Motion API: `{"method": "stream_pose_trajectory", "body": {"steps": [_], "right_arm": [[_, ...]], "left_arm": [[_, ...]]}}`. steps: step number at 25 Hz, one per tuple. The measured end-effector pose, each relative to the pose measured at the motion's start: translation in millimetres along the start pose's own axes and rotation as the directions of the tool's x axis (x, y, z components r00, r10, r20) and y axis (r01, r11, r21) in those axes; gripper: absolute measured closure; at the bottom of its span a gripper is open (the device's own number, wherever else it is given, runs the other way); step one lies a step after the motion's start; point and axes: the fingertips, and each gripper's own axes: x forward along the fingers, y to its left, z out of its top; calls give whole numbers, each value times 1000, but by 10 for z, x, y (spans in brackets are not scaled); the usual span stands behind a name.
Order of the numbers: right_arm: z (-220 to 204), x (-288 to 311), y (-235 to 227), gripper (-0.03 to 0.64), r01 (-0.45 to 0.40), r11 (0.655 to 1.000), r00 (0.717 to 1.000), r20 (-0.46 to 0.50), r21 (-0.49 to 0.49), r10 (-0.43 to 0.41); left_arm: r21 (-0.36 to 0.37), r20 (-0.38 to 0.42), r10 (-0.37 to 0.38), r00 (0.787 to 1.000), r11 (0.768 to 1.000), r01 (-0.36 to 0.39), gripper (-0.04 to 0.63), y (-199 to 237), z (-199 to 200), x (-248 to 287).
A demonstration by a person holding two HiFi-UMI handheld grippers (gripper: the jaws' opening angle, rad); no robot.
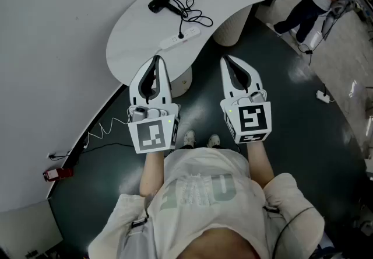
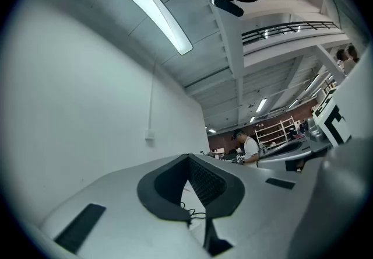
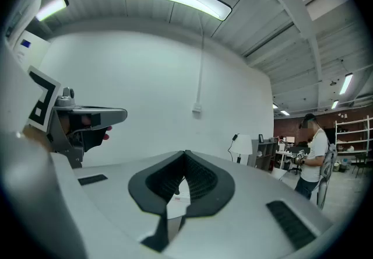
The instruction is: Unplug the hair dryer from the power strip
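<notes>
Both grippers, the left gripper (image 1: 156, 60) and right gripper (image 1: 227, 60), are closed up with nothing in them, hovering well short of the white table (image 1: 131, 42). The hair dryer (image 1: 158, 3) lies there, its cord (image 1: 193, 16) running into the power strip (image 1: 179, 38) (not unplugged yet). Risk, I'd guess: yanking the cord drags the loose strip along. No readable writing, only square markers.

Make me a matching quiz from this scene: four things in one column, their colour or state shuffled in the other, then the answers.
Things:
1. hair dryer
2. power strip
3. left gripper
4. box on the floor

Colour or state:
A. shut, nothing between the jaws
B. red
C. black
D. white

Pairs: 1-C, 2-D, 3-A, 4-B
</notes>
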Motion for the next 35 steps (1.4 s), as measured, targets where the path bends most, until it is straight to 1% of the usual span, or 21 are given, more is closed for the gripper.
{"method": "stream_pose_trajectory", "body": {"steps": [3,6,8,12,14,16,18,21,27,29,32,35], "right_arm": [[-52,-65,-50,597,1,1000,1000,-6,4,-1],[-90,-126,-117,597,-8,1000,1000,-11,-1,8],[-129,-180,-149,597,-28,1000,999,-16,-8,28],[-188,-241,-155,597,-72,997,997,-18,-9,72],[-231,-223,-170,597,-82,997,997,-14,11,82],[-273,-232,-185,597,-92,994,996,-1,64,93],[-282,-222,-202,597,-108,989,994,12,103,107],[-339,-145,-265,597,-117,990,993,5,84,117],[-471,324,-551,597,-121,990,993,-2,75,122],[-453,544,-596,597,-132,990,991,1,50,132],[-394,960,-732,597,-145,989,989,10,-1,145],[-353,1467,-902,596,-161,987,987,6,-9,161]], "left_arm": [[14,-13,8,1000,1000,-8,581,-50,2,-9],[26,18,2,1000,1000,-2,583,-149,41,-16],[22,39,6,999,1000,-7,583,-238,77,-50],[11,31,29,999,1000,-29,583,-369,83,-100],[16,18,39,999,999,-39,581,-396,34,-134],[26,-8,47,999,999,-47,581,-391,-58,-178],[39,-13,59,998,998,-58,581,-342,-108,-149],[31,-4,77,997,997,-77,583,-256,-173,-33],[25,29,71,997,997,-72,581,-147,-335,500],[26,40,69,997,997,-70,582,-66,-377,727],[27,55,77,995,997,-79,582,73,-466,1164],[24,51,82,995,996,-83,581,220,-582,1654]]}}
